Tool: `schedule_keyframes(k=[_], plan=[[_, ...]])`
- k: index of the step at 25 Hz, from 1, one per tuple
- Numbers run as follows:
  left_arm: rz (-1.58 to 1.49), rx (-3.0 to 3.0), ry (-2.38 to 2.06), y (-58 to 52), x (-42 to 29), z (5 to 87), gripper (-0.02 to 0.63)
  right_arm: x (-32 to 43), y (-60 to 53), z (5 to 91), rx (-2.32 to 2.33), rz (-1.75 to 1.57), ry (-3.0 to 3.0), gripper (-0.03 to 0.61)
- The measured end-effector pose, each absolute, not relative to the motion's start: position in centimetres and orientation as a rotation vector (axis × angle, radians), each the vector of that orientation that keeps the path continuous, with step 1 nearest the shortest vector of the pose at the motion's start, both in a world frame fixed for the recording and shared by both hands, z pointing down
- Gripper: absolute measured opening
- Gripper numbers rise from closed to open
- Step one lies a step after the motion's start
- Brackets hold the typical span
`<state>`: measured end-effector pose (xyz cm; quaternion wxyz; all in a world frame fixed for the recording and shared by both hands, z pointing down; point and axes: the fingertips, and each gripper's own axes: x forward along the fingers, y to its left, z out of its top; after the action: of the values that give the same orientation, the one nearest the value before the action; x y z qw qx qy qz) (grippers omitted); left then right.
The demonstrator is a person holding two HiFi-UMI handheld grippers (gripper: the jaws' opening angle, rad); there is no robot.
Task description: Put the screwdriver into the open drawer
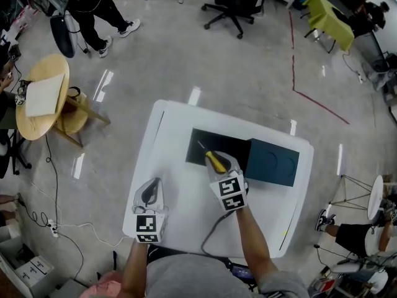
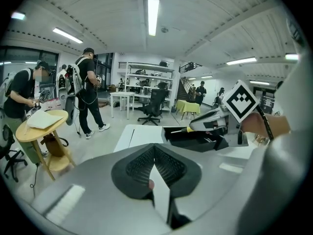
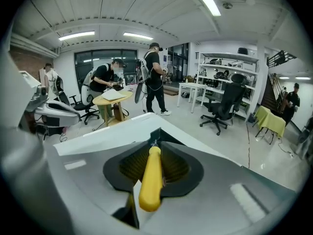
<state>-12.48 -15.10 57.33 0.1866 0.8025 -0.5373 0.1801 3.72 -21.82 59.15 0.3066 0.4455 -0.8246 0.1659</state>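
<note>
Half done: clamps the screwdriver (image 3: 150,182) in the right gripper (image 3: 156,148) over the open drawer (image 1: 193,157) at frame centre, left gripper (image 2: 154,148) closed empty at lower left, risks dropping it on the rim by releasing early.

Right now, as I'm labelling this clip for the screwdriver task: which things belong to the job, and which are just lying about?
Job: screwdriver held in the right gripper; open drawer; its dark cabinet.
Just about: left gripper, holding nothing; round wooden table; office chair; yellow-green table.
</note>
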Motion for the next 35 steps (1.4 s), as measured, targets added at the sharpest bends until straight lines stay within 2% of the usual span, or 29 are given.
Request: schedule_keyframes(k=[35], plan=[[0.538,2.216,-1.503,-20.5,-9.5,62.2,0.011,3.7,-25.0,65.7,0.961,0.371,-2.168,0.087]])
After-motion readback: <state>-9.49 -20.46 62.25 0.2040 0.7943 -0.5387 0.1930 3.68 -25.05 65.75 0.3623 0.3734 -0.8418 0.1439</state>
